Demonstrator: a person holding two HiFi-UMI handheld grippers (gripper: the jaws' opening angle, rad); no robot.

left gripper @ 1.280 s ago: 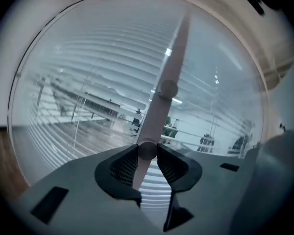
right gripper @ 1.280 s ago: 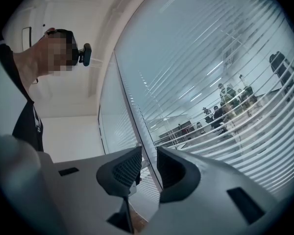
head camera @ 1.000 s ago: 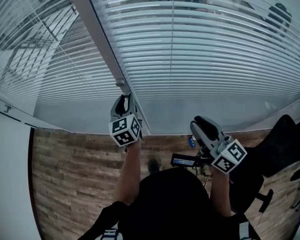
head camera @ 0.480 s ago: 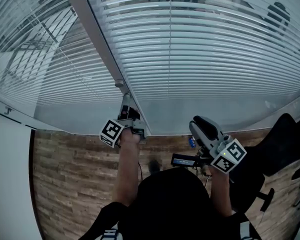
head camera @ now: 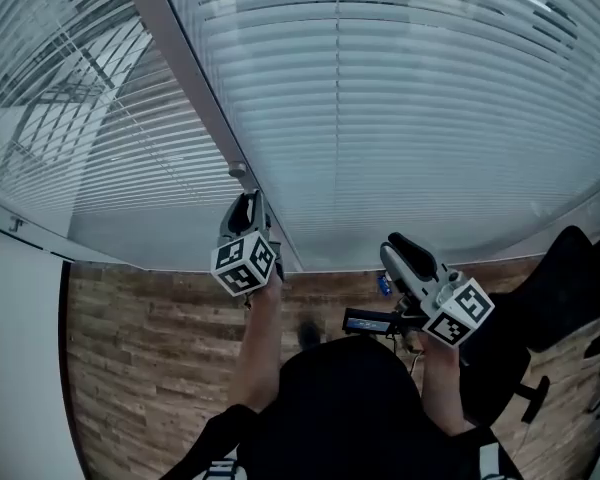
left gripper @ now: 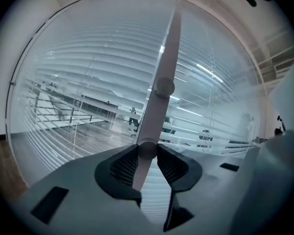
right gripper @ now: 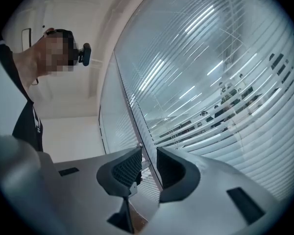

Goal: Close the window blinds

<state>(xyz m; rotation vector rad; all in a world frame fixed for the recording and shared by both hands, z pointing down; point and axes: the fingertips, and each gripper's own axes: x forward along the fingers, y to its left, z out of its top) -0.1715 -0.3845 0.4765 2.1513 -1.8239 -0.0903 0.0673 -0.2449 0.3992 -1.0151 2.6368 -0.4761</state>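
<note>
White slatted blinds point(head camera: 430, 118) hang behind glass on both sides of a grey mullion point(head camera: 195, 88). In the left gripper view two round knobs sit on the mullion point(left gripper: 169, 48). My left gripper point(head camera: 248, 200) is held up against it, shut on the lower knob point(left gripper: 147, 150), which sits between the two dark pads. These jaws have just been closing on it. The upper knob point(head camera: 238, 170) is free just above. My right gripper point(head camera: 405, 258) hangs lower to the right, open with nothing between its pads point(right gripper: 130, 168). The right pane's slats lie nearly flat and let little through.
A wood-plank floor point(head camera: 140, 348) lies below the window. A black office chair point(head camera: 550, 298) stands at the right, and a white wall point(head camera: 15, 368) at the left. A small blue thing point(head camera: 382, 284) lies on the floor by the sill. The person's torso point(head camera: 350, 398) fills the bottom.
The left gripper rolled to the left about the knob and back again. The right pane's slats have tilted more closed, hiding the dark shapes behind them. The right gripper has kept still.
</note>
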